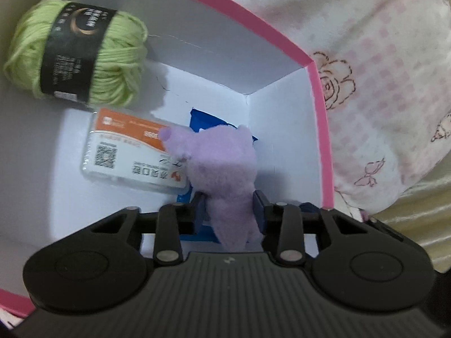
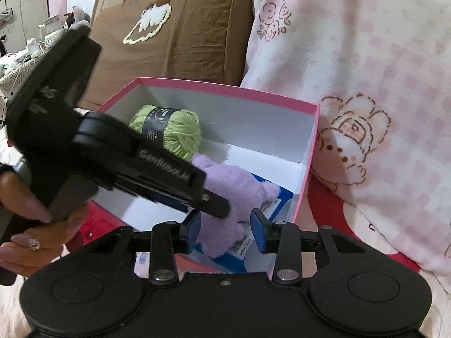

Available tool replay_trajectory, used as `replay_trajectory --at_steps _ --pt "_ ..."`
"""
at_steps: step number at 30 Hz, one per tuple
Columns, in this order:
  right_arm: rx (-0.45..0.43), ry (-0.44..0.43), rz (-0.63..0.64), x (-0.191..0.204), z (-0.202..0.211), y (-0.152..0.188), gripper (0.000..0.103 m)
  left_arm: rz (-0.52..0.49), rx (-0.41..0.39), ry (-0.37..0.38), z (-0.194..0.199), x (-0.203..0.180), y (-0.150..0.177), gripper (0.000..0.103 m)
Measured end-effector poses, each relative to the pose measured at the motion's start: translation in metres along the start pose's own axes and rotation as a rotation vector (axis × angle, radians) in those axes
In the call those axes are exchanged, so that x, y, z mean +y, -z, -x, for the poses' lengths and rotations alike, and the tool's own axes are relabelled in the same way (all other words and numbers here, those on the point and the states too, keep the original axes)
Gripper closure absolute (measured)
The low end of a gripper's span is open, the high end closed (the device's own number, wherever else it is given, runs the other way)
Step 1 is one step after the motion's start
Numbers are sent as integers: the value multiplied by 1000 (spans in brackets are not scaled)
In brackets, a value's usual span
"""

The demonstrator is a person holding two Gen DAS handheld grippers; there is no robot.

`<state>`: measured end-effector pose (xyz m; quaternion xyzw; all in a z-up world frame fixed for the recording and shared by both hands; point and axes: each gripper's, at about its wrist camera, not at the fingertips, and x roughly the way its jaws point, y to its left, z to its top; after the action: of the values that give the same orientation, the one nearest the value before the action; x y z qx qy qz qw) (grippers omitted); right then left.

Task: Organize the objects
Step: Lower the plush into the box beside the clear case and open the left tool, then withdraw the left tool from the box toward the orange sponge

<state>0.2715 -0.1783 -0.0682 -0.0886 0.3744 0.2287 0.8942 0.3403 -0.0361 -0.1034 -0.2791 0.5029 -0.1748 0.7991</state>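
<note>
Box: a rectangular cardboard box with pink outside and white inside (image 1: 318, 107), lid off, resting on bedding; its far right corner stands just beside a white-and-pink printed blanket (image 1: 380, 64).
Left tongs: the left tongs (image 1: 229, 211) reach down into the box near its right wall, blue pads pressed against both sides of a fluffy lilac plush toy (image 1: 222, 166), pinching its lower part.
Plush toy: upright between the pads, its upper end toward the far right corner of the box, overlapping the card packet and the blue item under it.
Right tongs: the right tongs (image 2: 225, 226) hang over the near rim of the box; no earlier view here, and the blue pads stand apart with the plush seen in the gap, the left pad just beside the fur, the right pad clear of it; nothing gripped.
Yarn: a light-green ball of yarn with a black paper band (image 1: 76, 53) lies against the far left wall of the box.
Packet: a flat clear packet with an orange-and-white printed card (image 1: 126, 152) lies on the box floor, middle, touching the plush.
Blue item: a flat blue package (image 2: 282, 197) lies along the right wall, partly hidden by the plush.
Open room: bare white floor along the left and near-left sides of the box; the right corner is crowded.
Hand: a hand (image 2: 36, 225) holds the left tool at the near left edge.
Behind: a brown embroidered pillow (image 2: 183, 28) beyond the far rim.
</note>
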Motion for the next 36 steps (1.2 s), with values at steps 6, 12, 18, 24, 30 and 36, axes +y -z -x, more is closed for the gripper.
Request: replay_trajectory --at_steps 6,12,18,24,30,36 --pt "-9 13 -11 -4 4 0 59 -37 -34 -34 -6 -17 -4 71" --pt "-14 -2 -22 0 21 5 59 -107 -44 -71 19 -27 0 64" --pt "-10 -19 -34 5 30 5 55 -175 -48 -85 56 -38 6 62" --pt "2 -18 -10 6 42 -2 54 -167 -44 -62 89 -37 10 62" --pt "-22 46 79 16 63 -5 49 -222 -65 -104 125 -47 21 61" --pt "-14 17 56 19 80 -5 40 -297 -49 -164 158 -63 39 50"
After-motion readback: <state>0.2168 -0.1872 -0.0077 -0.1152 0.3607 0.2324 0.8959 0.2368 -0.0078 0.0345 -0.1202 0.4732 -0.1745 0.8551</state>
